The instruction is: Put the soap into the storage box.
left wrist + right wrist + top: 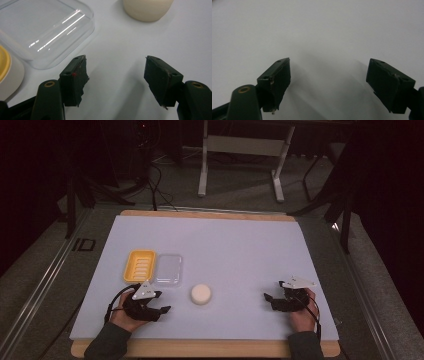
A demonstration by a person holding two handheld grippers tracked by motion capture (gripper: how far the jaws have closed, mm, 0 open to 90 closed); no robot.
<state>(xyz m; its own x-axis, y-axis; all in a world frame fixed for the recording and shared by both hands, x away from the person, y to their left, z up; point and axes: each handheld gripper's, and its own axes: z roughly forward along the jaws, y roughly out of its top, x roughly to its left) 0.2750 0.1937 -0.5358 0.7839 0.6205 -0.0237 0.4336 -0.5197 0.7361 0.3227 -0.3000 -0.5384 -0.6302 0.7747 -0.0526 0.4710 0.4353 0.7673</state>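
A yellow ribbed dish (140, 265) and a clear plastic lid (168, 269) lie side by side on the white mat, left of centre. A cream round bar (201, 294) sits just to their right. My left gripper (161, 303) rests near the front edge, below the lid and left of the bar, with its jaws open and nothing between them. In the left gripper view the gripper (116, 72) faces the lid (45, 30), the bar (147, 8) and the yellow dish's edge (3, 62). My right gripper (270, 301) (328, 76) is open over bare mat at the front right.
The white mat (225, 240) covers a wooden table top (200, 349). Beyond the table's far edge stand a white frame's legs (202, 170) and some cables (155, 180) on the floor. Dark stands flank both sides.
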